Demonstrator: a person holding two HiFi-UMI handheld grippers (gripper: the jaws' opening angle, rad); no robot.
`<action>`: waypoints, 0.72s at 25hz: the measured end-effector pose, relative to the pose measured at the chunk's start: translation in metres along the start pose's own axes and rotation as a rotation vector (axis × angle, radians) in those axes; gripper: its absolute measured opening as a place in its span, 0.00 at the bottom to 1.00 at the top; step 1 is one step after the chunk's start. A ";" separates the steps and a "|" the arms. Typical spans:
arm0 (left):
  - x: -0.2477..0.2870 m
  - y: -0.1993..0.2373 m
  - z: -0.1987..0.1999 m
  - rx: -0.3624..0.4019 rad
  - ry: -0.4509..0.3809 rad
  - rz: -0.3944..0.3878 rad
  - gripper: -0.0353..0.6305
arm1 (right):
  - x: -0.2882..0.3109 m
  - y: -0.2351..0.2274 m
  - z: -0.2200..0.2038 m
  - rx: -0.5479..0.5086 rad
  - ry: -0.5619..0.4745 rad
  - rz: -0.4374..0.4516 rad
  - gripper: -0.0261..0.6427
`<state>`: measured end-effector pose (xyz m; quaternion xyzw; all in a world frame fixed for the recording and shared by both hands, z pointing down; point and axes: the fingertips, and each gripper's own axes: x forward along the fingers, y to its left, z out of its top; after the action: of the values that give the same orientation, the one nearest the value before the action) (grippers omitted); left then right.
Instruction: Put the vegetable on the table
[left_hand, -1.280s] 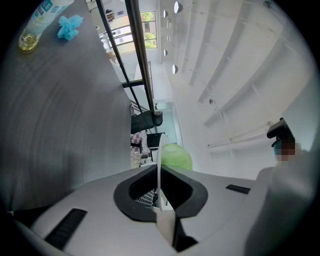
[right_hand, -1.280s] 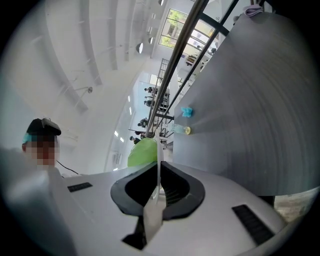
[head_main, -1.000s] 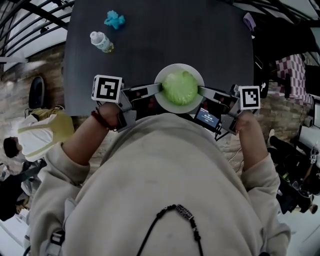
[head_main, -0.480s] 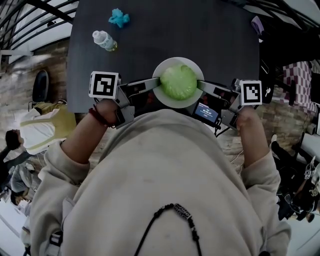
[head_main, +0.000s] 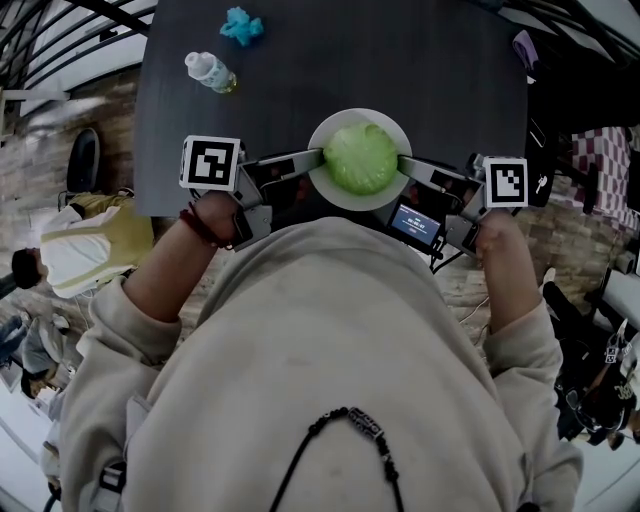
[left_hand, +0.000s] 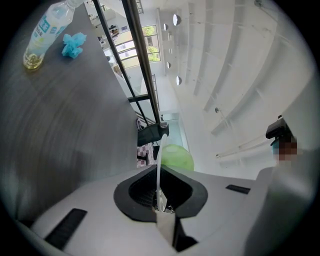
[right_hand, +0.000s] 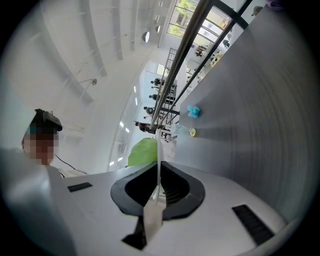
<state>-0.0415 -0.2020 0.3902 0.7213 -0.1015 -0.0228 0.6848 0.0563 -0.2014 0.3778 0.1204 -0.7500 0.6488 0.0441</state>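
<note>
A pale green round cabbage (head_main: 360, 158) lies on a white plate (head_main: 330, 190) over the near edge of the dark table (head_main: 420, 60). My left gripper (head_main: 316, 166) is shut on the plate's left rim and my right gripper (head_main: 404, 168) on its right rim. In the left gripper view the plate (left_hand: 160, 160) shows edge-on between the pads of the left gripper (left_hand: 160, 200), the cabbage (left_hand: 177, 157) just beyond. The right gripper view shows the same: the plate's rim (right_hand: 159, 155) in the right gripper (right_hand: 159, 192), the cabbage (right_hand: 142, 151) behind. Whether the plate touches the table is not visible.
A plastic bottle (head_main: 210, 72) lies at the table's far left, a crumpled blue thing (head_main: 243, 27) beyond it. Both show in the left gripper view as the bottle (left_hand: 44, 31) and the blue thing (left_hand: 74, 44). A purple item (head_main: 525, 45) sits at the far right edge. People stand left of the table.
Both grippers have carried the plate with the cabbage a little forward, farther over the table's near edge. Their grip on the rim is unchanged.
</note>
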 end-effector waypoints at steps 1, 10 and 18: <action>0.000 0.000 0.000 0.000 -0.002 0.001 0.08 | 0.000 -0.001 0.000 0.004 0.000 0.002 0.08; 0.001 0.012 -0.001 -0.015 -0.026 0.010 0.08 | 0.004 -0.013 -0.001 0.014 0.009 0.000 0.08; 0.005 0.020 -0.003 -0.017 -0.042 0.024 0.08 | 0.002 -0.023 -0.004 0.021 0.012 -0.005 0.08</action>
<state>-0.0386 -0.2002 0.4109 0.7134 -0.1242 -0.0308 0.6889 0.0593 -0.2008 0.4008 0.1187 -0.7427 0.6572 0.0490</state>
